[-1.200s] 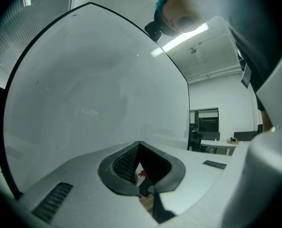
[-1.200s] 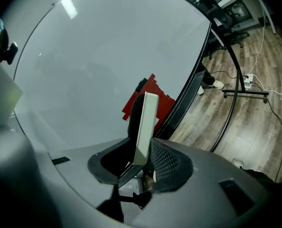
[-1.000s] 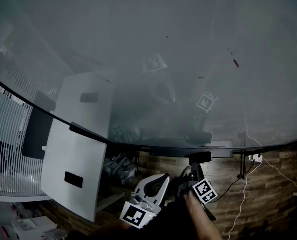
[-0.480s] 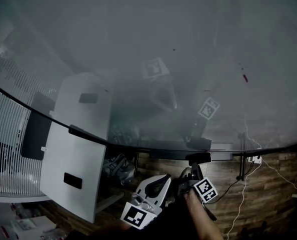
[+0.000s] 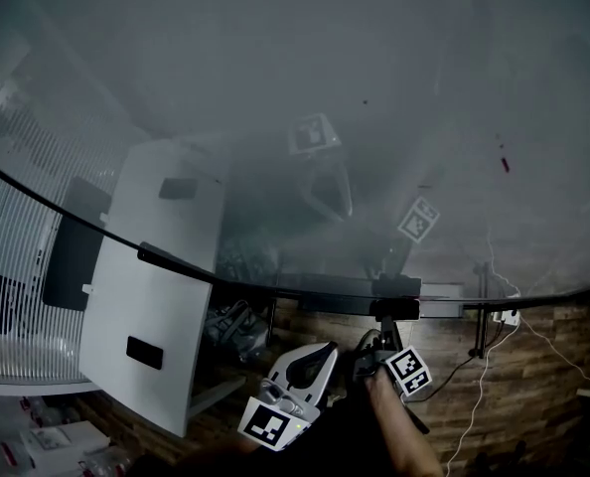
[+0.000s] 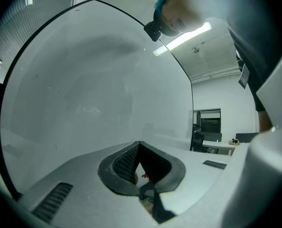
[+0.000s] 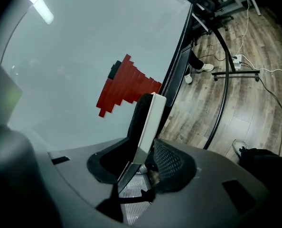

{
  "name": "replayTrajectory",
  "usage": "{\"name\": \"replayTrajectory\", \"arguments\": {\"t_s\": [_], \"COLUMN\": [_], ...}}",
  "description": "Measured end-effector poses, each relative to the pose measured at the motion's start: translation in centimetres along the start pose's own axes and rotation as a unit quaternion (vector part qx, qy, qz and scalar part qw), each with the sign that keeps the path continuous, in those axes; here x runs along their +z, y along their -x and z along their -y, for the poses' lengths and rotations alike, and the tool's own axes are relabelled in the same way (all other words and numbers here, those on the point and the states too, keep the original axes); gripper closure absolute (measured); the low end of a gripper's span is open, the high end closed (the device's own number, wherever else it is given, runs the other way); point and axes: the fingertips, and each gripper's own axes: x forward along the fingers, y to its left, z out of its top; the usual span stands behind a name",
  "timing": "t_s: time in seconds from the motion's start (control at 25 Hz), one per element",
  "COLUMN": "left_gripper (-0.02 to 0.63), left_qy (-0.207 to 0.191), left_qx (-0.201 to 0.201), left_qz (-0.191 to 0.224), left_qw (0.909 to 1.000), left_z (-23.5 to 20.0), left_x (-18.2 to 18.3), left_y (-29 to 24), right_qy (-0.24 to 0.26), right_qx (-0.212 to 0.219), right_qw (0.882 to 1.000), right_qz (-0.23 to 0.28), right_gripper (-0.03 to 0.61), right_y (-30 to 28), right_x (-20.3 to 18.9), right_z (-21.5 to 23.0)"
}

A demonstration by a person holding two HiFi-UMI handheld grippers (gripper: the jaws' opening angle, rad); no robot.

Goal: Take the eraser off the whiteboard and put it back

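Note:
The eraser, a white-backed block with black felt, stands on edge between my right gripper's pads, which are shut on it. It is close to the whiteboard, just right of a red stepped patch. In the head view the eraser is a dark bar held just under the whiteboard's bottom ledge, above my right gripper. My left gripper hangs beside it, lower left. Its jaws meet at the tip, so the left gripper is shut on nothing and faces the whiteboard.
A white panel with black handles stands at the left. The board's black stand and white cables with a power strip lie on the wood floor. A shoe is near the stand. Desks and chairs stand behind.
The head camera has shifted, so the board's marks drift right and down in the picture. The right gripper has rolled slightly with the eraser in it. The left gripper has kept still.

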Motion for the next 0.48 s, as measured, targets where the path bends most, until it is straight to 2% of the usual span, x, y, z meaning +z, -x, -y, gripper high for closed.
{"name": "replayTrajectory", "arguments": {"t_s": [0.2, 0.48], "left_gripper": [0.614, 0.614], "left_qy": [-0.011, 0.004], "left_qx": [0.0, 0.008], "left_qz": [-0.001, 0.008], "left_qw": [0.9999, 0.9999], "left_z": [-0.2, -0.48], "left_x": [-0.3, 0.09], "left_y": [-0.44, -0.77], "right_qy": [0.005, 0.026], "right_qx": [0.004, 0.014], "right_qw": [1.0, 0.999], "right_qz": [-0.002, -0.012], "right_gripper": [0.422, 0.393], "right_y": [-0.51, -0.45], "right_x": [0.11, 0.12], "right_z": [0.12, -0.62]}}
